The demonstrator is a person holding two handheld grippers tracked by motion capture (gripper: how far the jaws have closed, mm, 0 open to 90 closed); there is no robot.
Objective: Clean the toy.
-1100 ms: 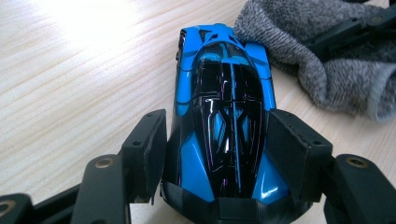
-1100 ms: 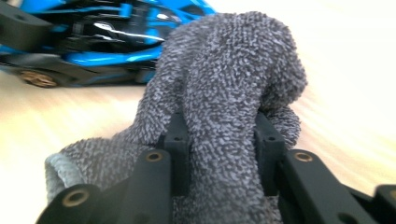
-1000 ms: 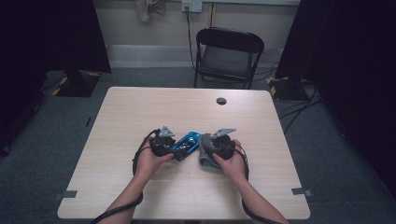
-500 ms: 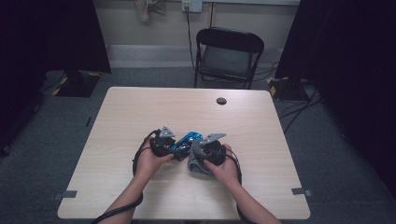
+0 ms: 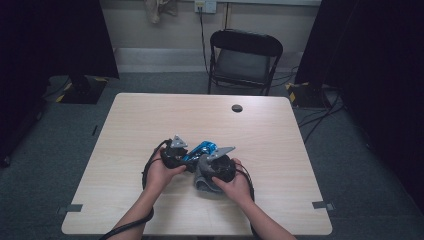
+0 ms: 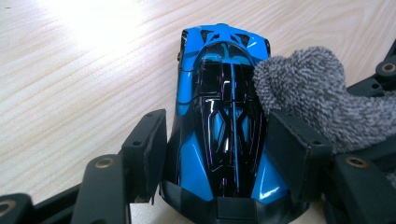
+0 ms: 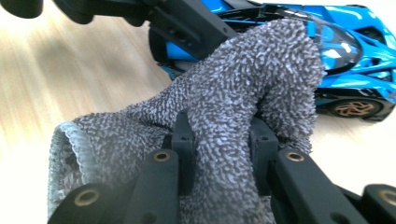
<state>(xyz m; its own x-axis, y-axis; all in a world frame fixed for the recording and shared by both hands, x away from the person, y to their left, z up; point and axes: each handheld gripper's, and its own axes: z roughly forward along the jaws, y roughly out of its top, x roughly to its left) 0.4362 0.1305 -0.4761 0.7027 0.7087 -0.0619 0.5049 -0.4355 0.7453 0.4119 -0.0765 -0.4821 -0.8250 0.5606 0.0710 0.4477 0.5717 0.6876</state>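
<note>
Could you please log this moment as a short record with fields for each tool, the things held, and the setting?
left tool: shut on the blue toy car, jaws at its two sides
right tool: shut on the grey cloth
contact: cloth pressed against the car's dark roof
car: on its wheels on the wooden table
background: folding chair beyond the table

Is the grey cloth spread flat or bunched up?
Bunched. The grey cloth is gathered into a rounded wad between the right tool's jaws, its tip pressed against the blue toy car.
</note>
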